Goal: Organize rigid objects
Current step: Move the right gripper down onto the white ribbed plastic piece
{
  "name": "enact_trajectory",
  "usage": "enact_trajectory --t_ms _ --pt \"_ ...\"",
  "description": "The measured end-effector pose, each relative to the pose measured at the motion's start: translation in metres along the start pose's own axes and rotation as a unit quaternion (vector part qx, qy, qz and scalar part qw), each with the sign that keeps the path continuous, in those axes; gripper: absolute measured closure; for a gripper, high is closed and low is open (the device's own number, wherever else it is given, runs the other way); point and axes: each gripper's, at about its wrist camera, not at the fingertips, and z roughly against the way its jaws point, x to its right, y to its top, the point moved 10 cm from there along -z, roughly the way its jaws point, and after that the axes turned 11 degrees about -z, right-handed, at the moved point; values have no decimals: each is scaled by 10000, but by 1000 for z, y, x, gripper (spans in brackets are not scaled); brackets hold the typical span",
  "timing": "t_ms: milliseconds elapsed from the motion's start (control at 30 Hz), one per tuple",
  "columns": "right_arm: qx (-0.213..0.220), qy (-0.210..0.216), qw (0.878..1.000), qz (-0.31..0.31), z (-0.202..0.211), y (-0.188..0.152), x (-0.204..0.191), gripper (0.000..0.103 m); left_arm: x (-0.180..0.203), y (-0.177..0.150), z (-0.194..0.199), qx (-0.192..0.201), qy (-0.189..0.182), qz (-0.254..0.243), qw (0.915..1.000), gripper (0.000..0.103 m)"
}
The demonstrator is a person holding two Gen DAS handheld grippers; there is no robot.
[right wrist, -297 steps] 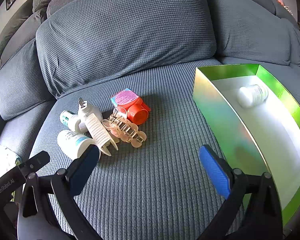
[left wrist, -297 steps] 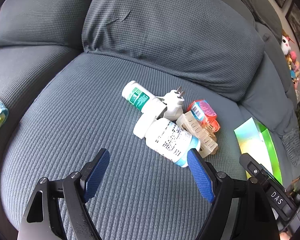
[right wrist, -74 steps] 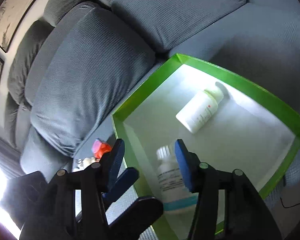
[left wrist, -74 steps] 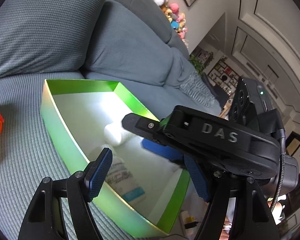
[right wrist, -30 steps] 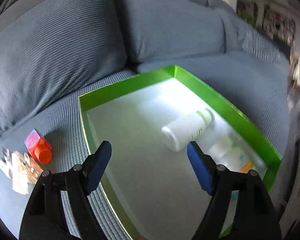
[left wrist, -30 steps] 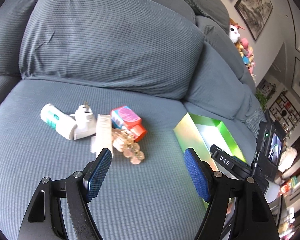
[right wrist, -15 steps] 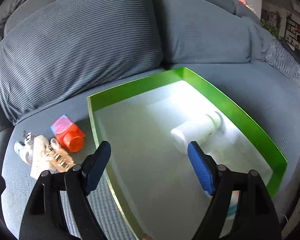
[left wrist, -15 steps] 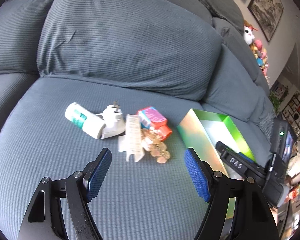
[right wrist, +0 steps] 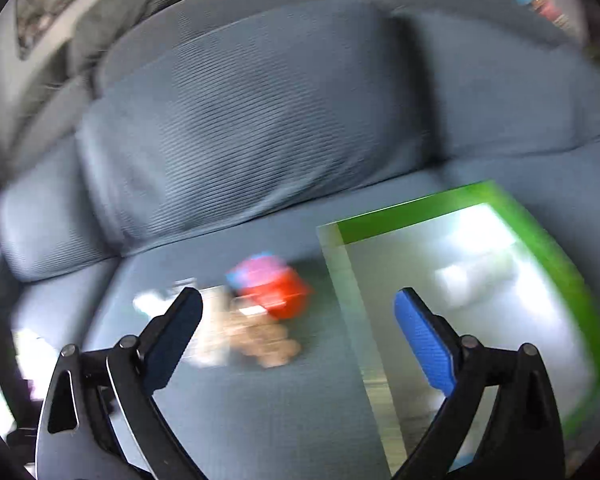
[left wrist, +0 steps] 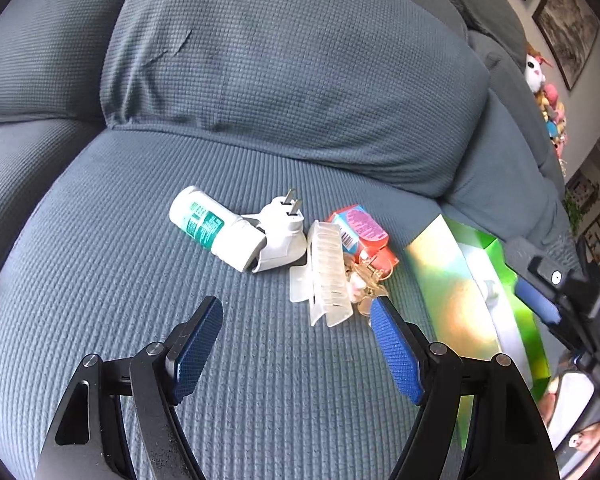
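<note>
Left gripper (left wrist: 296,320) stands spread and empty above the sofa seat (left wrist: 100,260); right gripper (right wrist: 298,308), also empty, is opening.

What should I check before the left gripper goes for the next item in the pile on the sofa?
1. Left gripper empty, jaws apart: ok.
2. White hair clip nearest it, nothing lying on it: ok.
3. Clip clear of the amber clip: not ok, they touch.
4. Green box beside the pile, open: ok.
5. Right gripper empty, jaws opening: ok.
6. Room left in the box: cannot tell, right view is blurred.
</note>
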Motion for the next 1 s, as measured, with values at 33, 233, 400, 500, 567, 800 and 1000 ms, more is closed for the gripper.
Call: enact_trajectory --t_ms 33,233,400,500,567,800,1000 --pt "-174 181 9997 -6 -7 -3 -9 8 0 0 -2 -25 21 -29 10000 26" --pt "-1171 575 9915 -13 -59 -26 -37 39 8 1 -13 -30 -275 -140 9995 26" --pt "-1842 860 9787 -276 -82 -48 -51 44 15 3 -24 -59 -496 -238 9985 28" --pt "-2069 971 9728 -380 -89 -53 -56 44 23 6 -31 -29 -641 -504 9967 41" --pt "-2274 1001 9678 -394 -97 -55 -61 44 24 4 -40 -203 -674 -582 9958 45" --pt "-2470 996 9634 -319 -100 -58 -70 44 27 7 -53 -356 -892 -462 9943 47" --pt "-2571 915 9616 -302 -101 -63 -70 47 34 11 -61 -386 -1055 -475 9925 55"
